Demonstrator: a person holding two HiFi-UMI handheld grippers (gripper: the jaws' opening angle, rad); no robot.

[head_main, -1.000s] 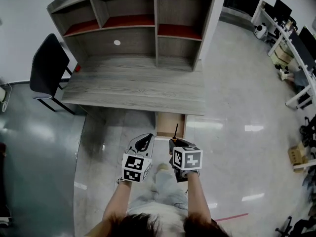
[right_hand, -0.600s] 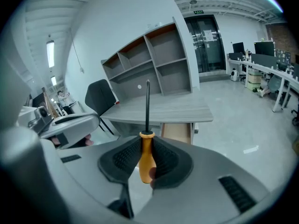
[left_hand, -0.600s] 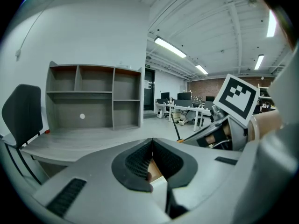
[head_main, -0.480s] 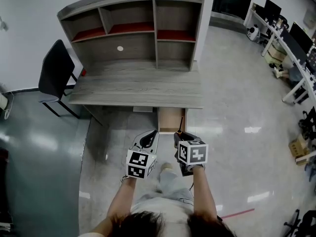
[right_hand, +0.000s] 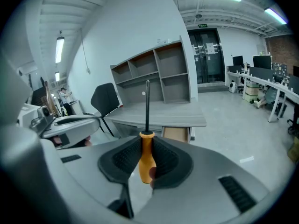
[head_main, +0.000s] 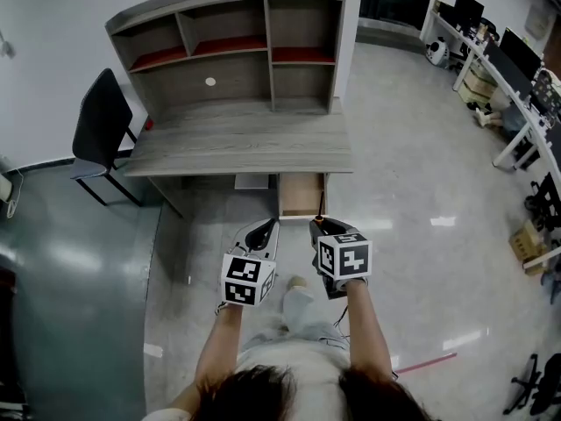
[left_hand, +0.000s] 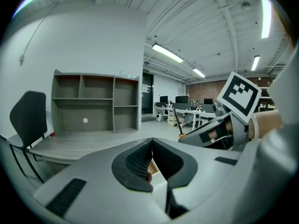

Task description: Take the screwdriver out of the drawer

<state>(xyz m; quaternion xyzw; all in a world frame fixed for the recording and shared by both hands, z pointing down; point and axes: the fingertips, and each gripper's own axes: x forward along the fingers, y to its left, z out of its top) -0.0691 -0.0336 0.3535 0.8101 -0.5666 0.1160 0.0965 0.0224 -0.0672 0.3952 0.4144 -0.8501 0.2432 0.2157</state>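
Right hand-held gripper clamps the screwdriver handle.

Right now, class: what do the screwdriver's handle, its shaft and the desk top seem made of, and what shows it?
Screwdriver handle: probably plastic, smooth and uniformly orange. Shaft: likely metal, thin, straight and dark. Desk top: wood-look board, perhaps laminate; grey streaked grain, matte.
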